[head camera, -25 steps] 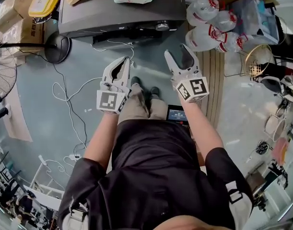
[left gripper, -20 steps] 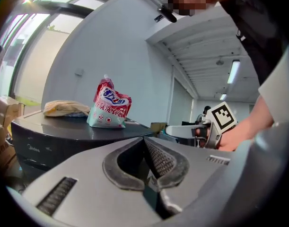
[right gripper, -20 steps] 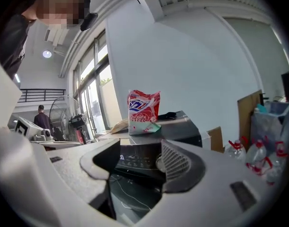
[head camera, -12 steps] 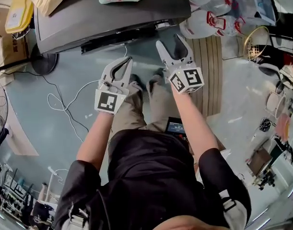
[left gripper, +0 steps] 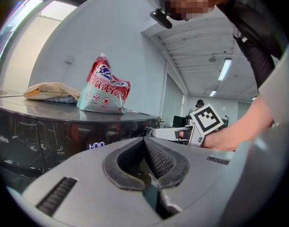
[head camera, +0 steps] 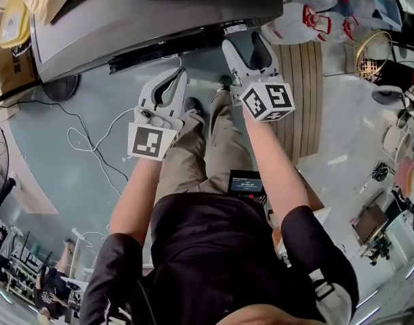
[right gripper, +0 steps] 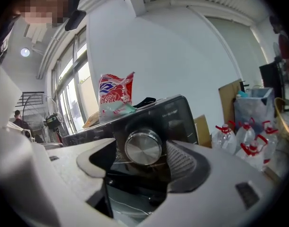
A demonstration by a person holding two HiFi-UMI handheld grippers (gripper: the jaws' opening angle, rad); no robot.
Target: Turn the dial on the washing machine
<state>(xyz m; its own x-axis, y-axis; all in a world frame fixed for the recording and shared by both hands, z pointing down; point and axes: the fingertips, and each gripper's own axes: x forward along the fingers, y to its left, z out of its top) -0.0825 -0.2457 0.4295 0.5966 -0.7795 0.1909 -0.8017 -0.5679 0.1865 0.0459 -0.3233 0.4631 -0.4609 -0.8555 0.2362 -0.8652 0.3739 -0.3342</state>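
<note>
The relation that matters is lining up on the right side. The dial (right gripper: 143, 147) is sitting on the front panel of the washing machine (head camera: 146, 12), near that panel's right end. Its round metal face is pointing out at the person, so its turning axis is running nearly along the line the right gripper (head camera: 243, 45) is pointing.

In the right gripper view the dial is showing squarely in the gap between the two jaws, a little above their pads. The jaws are standing wide and have just been opening. Neither pad is touching the dial, and there is clear space on both sides of it. In the head view the dial is lying just beyond the jaw tips, so it seems to be straight ahead rather than fully between the pads. The closing move is likely calling for a short push forward.

The left gripper (head camera: 176, 80) is hanging farther left and nearer the person, well apart from the dial. Its jaws are resting together with nothing between them, and they are facing the dark panel below a detergent bag (left gripper: 102, 86) on the machine's top.
</note>
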